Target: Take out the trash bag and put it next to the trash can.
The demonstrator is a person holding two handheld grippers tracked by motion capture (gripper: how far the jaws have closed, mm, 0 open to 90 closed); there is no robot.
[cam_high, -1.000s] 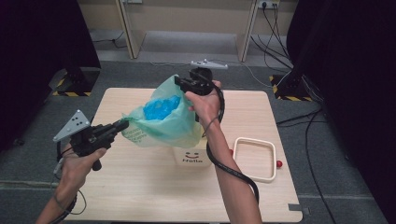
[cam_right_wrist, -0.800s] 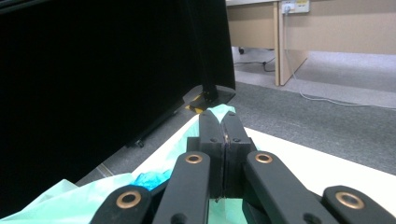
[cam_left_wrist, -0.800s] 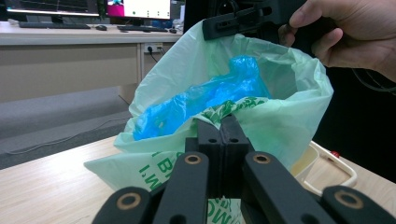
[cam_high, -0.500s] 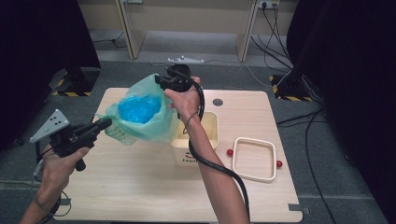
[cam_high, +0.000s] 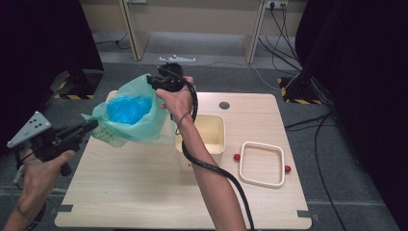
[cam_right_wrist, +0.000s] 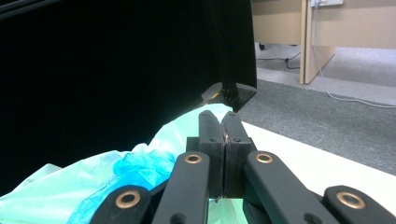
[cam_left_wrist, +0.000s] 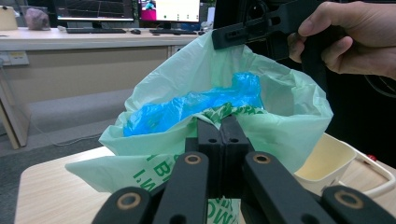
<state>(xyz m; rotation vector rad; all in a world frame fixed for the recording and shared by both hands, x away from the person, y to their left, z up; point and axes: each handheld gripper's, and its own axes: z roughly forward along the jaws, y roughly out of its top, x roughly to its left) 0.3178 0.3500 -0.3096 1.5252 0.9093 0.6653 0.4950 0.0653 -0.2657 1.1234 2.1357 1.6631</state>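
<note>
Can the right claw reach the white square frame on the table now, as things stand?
Probably not yet. The right claw is shut on the rim of the green bag, which the left claw grips too. The way to the white square frame looks free, but the claw is occupied.

An office-like lab is indicated: monitors (cam_left_wrist: pixel 126 8) and a keyboard (cam_left_wrist: pixel 95 30) are seen on a long desk (cam_left_wrist: pixel 84 39), black curtains (cam_high: pixel 43 48) are hung, grey carpet (cam_high: pixel 337 159) is laid.
</note>
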